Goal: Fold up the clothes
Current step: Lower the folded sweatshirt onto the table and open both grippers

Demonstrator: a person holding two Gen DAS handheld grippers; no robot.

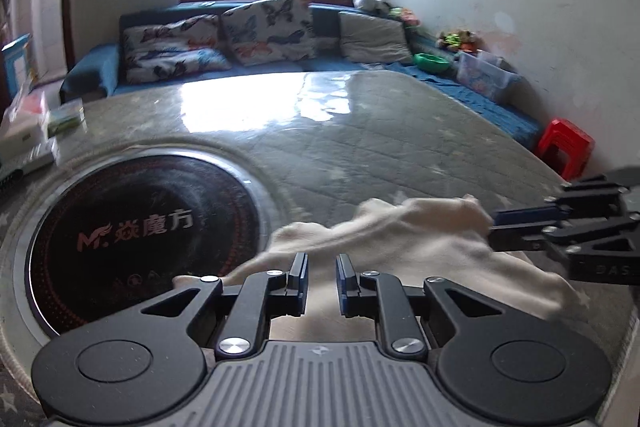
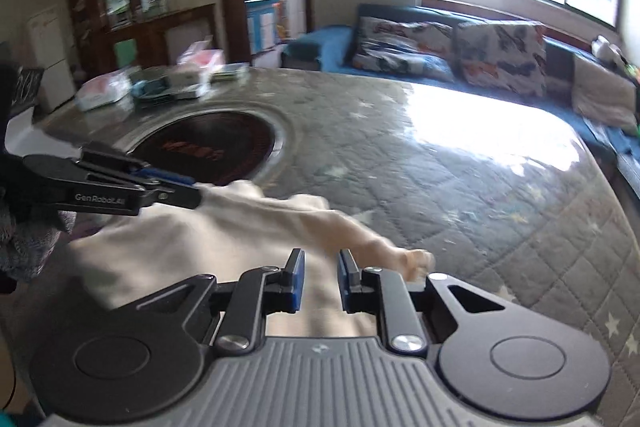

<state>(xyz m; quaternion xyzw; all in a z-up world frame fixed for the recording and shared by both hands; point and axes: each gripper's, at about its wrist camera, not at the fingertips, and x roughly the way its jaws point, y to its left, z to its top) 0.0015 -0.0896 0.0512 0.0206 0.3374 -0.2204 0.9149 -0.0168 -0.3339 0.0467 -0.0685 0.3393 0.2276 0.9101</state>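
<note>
Entry, left wrist view, reading left to right.

- Lower left: the round black hob (image 1: 140, 227), set into the quilted table cover (image 1: 400, 147), is sitting just beside the near end of the cream garment (image 1: 400, 231). If you are swinging the cloth that way, a trailing edge is likely going to drag over the hob ring and bunch.
- Lower centre: your left gripper (image 1: 320, 283) is showing its jaws nearly together, with cream cloth filling the narrow gap. The right wrist view shows its tips pinching the garment's edge. The bite looks shallow, so a sharp tug is probably going to pull the fabric free.
- Centre: the garment is lying on the table in the lower middle of the frame, with one ridge rising off the surface and stretching between the two grippers. The rest is sagging and wrinkling beneath, so folding now risks trapping a crease.
- Right edge: your right gripper (image 1: 494, 231) is coming in sideways, jaws nearly closed and nipping the far corner of the cloth. How deep that bite goes I cannot tell.

Judgement: the two hands are pulling against each other, so uneven tension is the main hazard, and the weaker pinch is going to let go first.
</note>
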